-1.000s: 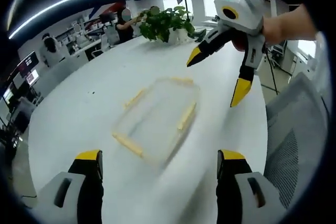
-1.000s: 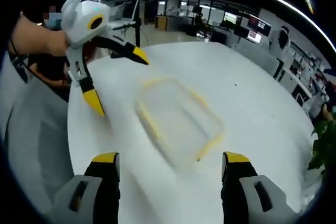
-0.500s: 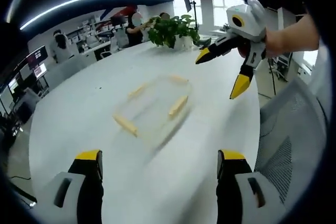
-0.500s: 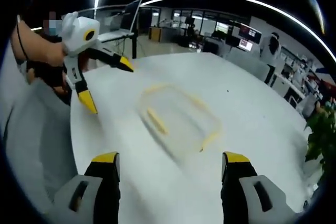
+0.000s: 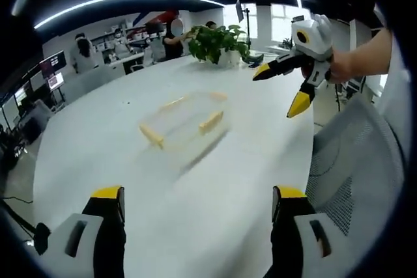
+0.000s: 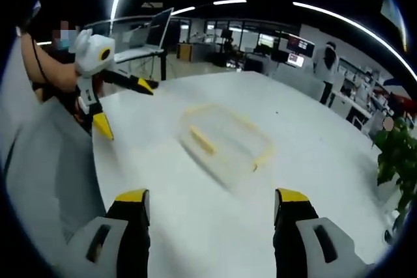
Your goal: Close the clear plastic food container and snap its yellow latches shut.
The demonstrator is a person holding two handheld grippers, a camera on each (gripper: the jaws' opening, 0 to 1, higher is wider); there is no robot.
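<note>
While blurred, container (image 5: 184, 124) seemingly closed; plant (image 5: 216, 39) behind.

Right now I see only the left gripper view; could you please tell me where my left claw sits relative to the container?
Observer: In the right gripper view, the left claw hangs open near the table edge, well apart from the container.
Operator: Thank you. Is there anything behind that claw that I should know about?
Observer: Yes, a tilted screen stands on a desk beyond it.
</note>
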